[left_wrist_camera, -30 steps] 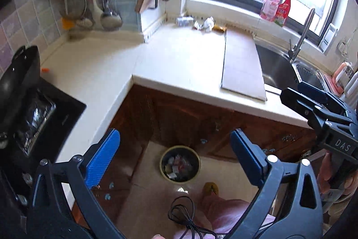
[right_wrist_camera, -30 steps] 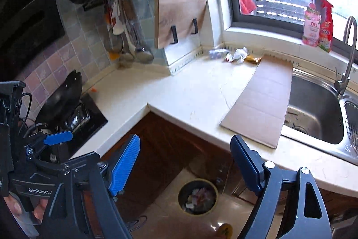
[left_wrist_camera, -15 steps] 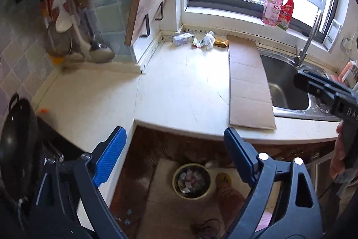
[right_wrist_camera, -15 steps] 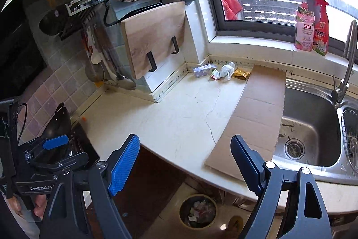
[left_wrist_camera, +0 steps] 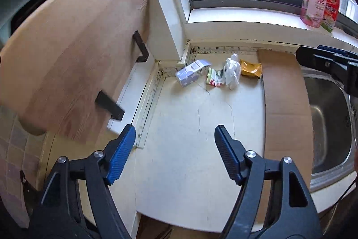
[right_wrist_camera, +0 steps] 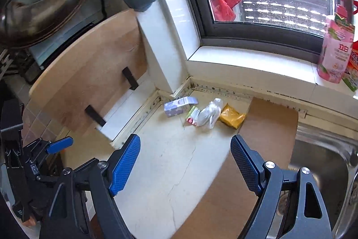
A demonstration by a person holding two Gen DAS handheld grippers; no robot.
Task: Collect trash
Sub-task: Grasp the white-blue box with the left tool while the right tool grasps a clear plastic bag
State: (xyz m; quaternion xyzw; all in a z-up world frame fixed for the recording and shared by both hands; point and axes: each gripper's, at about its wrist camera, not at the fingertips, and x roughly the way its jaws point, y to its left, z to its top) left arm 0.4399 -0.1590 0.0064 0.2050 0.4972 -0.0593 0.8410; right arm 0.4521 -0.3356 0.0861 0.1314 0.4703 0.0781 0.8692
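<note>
I see a pale counter (left_wrist_camera: 179, 171) with flat cardboard (left_wrist_camera: 284, 109) by the sink (right_wrist_camera: 324, 162). My left claw (left_wrist_camera: 174, 140) and right claw (right_wrist_camera: 185, 149) hang wide apart, holding nothing. 4 bits of trash sit in the back corner: box (left_wrist_camera: 190, 74), white bag (left_wrist_camera: 231, 72), yellow packet (left_wrist_camera: 250, 68), green wrapper (left_wrist_camera: 214, 80).

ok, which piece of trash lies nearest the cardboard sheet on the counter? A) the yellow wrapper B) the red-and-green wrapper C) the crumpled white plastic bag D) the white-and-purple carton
A: the yellow wrapper lies right at the edge of the cardboard sheet, while the plastic bag, red-and-green wrapper and carton sit farther left toward the corner.
</note>
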